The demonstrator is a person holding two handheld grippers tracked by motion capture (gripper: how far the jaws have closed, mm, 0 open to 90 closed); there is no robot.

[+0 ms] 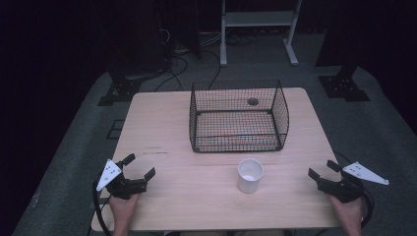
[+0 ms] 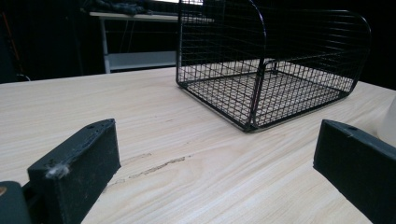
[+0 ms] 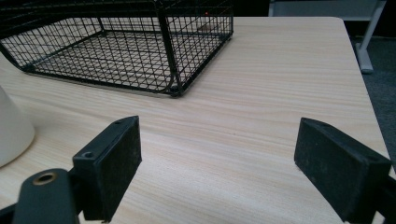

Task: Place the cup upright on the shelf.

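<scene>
A white cup (image 1: 250,175) stands upright on the wooden table (image 1: 162,128), at about 6 o'clock from the table's middle, toward the person's edge. Just beyond it, at 12 o'clock from the cup, sits a black wire basket (image 1: 238,116), apart from the cup with bare wood between them.

The left gripper (image 1: 139,166) rests at 9 o'clock from the cup, well apart from it, near the table's near-left corner; its jaws are released, spread wide with nothing between them. In the left gripper view the wire basket (image 2: 271,65) lies ahead at about 1 o'clock and a sliver of the cup (image 2: 390,122) shows at the 3 o'clock edge.

The right gripper (image 1: 322,169) sits at 3 o'clock from the cup, near the table's right edge, its jaws likewise released and holding nothing. In the right gripper view the cup (image 3: 13,130) stands at 9 o'clock and the basket (image 3: 121,44) at 11 o'clock.
</scene>
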